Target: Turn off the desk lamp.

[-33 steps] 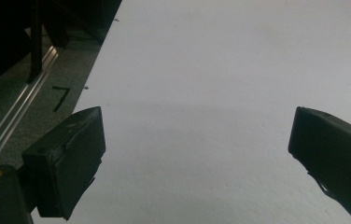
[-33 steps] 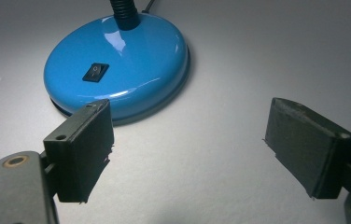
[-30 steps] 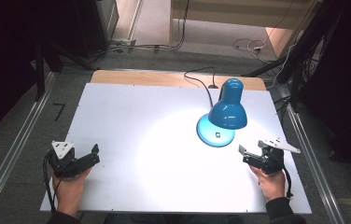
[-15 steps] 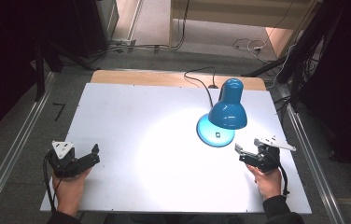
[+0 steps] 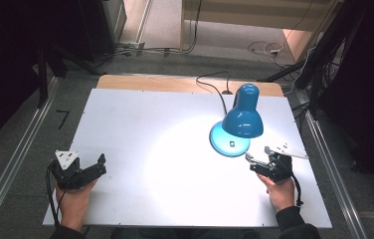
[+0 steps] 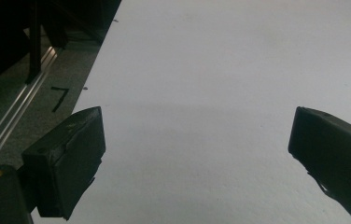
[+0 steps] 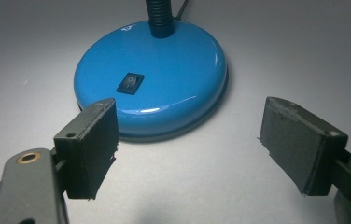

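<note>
A blue desk lamp (image 5: pixel 242 119) stands lit on the right of the white table (image 5: pixel 150 129), throwing a bright pool of light on the tabletop. Its round base (image 7: pixel 155 77) carries a black rocker switch (image 7: pixel 131 84) and a black gooseneck. My right gripper (image 5: pixel 255 158) is open just in front of the base, with nothing between its jaws. My left gripper (image 5: pixel 100 163) rests open at the table's front left, over bare tabletop (image 6: pixel 201 93).
The lamp's black cable (image 5: pixel 215 84) runs off the back edge of the table. A wooden strip (image 5: pixel 175 82) lines the far edge. Metal rails (image 5: pixel 21 149) flank the table on both sides. More cables lie on the floor behind.
My right gripper has moved left and slightly forward, closer to the lamp base. The left gripper has stayed where it was.
</note>
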